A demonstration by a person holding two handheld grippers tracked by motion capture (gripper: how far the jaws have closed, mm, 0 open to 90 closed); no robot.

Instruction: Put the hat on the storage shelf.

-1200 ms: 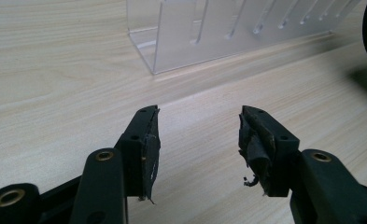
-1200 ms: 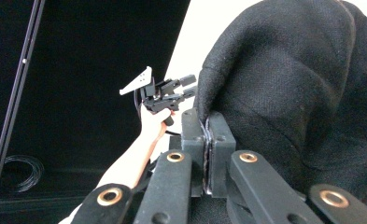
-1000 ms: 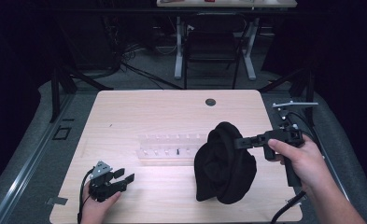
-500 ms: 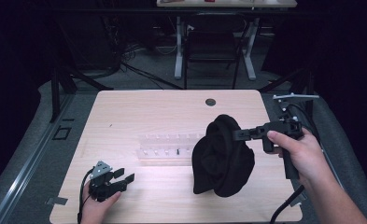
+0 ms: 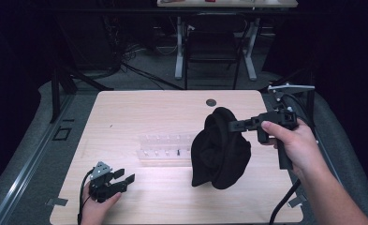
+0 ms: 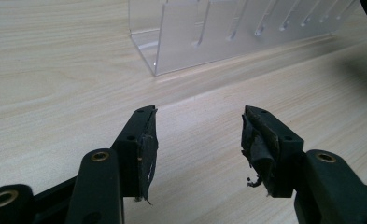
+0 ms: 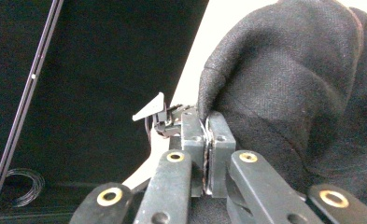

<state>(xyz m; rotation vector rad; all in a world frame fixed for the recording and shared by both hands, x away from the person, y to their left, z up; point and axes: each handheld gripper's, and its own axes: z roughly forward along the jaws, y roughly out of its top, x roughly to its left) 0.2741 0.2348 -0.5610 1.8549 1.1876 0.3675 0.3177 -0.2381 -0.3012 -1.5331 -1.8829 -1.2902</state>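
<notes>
Our right claw (image 5: 232, 125) is pinched tight on the black cloth (image 5: 219, 150), which hangs limp at the table's (image 5: 139, 112) four o'clock: soft, light, best gripped at a fold. Our left claw (image 5: 125, 177) gapes empty.

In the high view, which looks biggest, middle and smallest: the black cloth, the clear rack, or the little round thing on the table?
1. Black cloth, biggest.
2. Clear rack, partly hidden behind the cloth.
3. Little round thing, smallest, though it lies farthest from the camera.
</notes>
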